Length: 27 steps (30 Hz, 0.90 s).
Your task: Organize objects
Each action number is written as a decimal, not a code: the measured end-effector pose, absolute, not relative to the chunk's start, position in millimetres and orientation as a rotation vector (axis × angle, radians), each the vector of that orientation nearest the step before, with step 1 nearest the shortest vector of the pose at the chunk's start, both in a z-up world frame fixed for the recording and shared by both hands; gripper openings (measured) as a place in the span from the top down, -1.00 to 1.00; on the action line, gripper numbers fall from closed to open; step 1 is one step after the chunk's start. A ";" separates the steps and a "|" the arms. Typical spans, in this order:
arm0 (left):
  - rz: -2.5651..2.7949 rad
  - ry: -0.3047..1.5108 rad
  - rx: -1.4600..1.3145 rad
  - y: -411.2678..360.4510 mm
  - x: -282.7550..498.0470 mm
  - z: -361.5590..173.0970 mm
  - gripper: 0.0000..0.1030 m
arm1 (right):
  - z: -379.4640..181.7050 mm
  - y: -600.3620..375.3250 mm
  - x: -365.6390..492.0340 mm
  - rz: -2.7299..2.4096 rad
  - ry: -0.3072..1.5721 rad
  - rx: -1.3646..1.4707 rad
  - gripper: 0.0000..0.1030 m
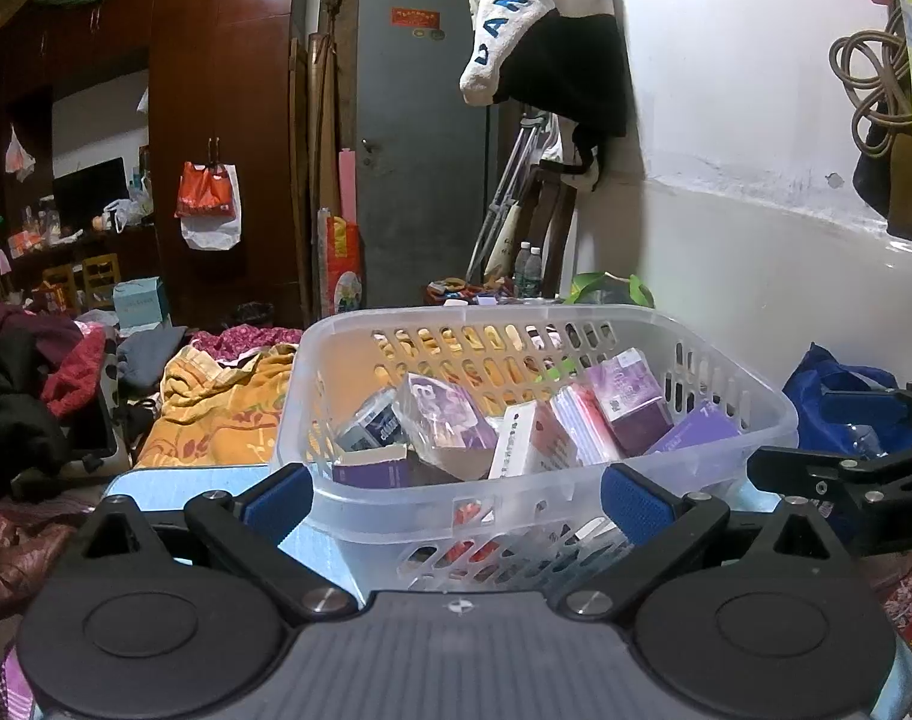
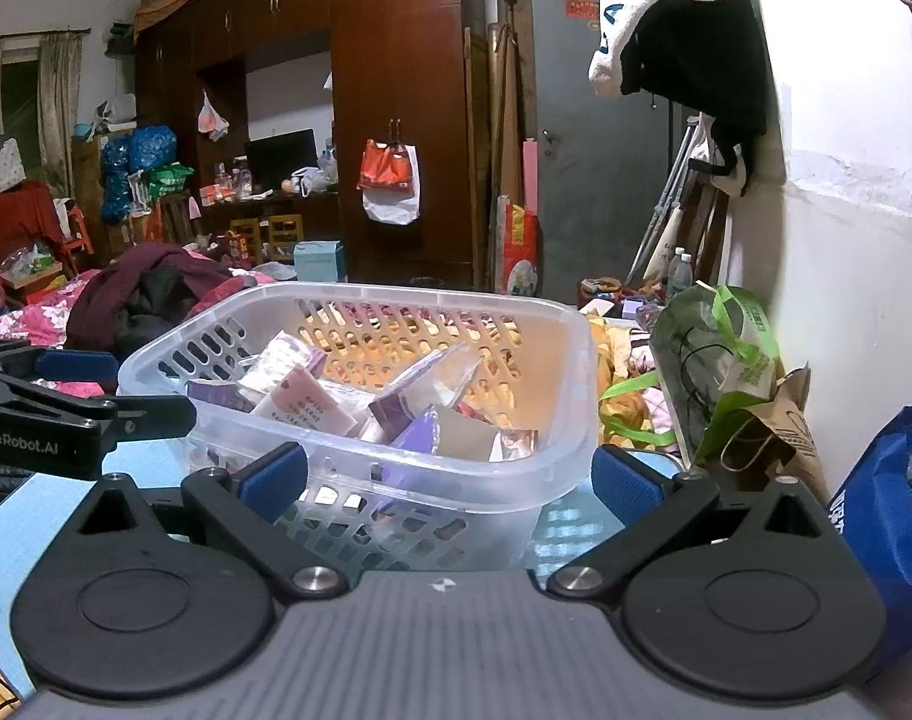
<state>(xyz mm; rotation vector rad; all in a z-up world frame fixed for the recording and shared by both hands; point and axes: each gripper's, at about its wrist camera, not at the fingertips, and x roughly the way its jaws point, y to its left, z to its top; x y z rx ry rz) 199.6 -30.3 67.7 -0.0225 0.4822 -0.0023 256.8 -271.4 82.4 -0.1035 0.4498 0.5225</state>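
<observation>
The left hand-held gripper (image 1: 456,495) stood spread and empty at the near wall of the clear basket (image 1: 774,414), which sat on the light blue desk (image 1: 150,486). Inside the basket lay a jumble of small boxes (image 1: 552,426), purple and pink. The right hand-held gripper (image 2: 450,477), just right of the basket, gaped empty too. This fitted packing done or sorting pending; no loose box showed beside the basket.

A lived-in home bedroom: tall dark wardrobes (image 2: 396,90), a bed heaped with clothes (image 2: 150,294), a grey door (image 1: 420,144), plastic bags (image 2: 390,186) hung on cupboard handles, crutches (image 1: 504,204) against the wall.
</observation>
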 end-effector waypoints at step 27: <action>-0.035 0.474 -0.048 -33.9 184.9 71.7 -1.00 | 82.3 -280.8 254.6 0.538 0.457 -0.074 -1.00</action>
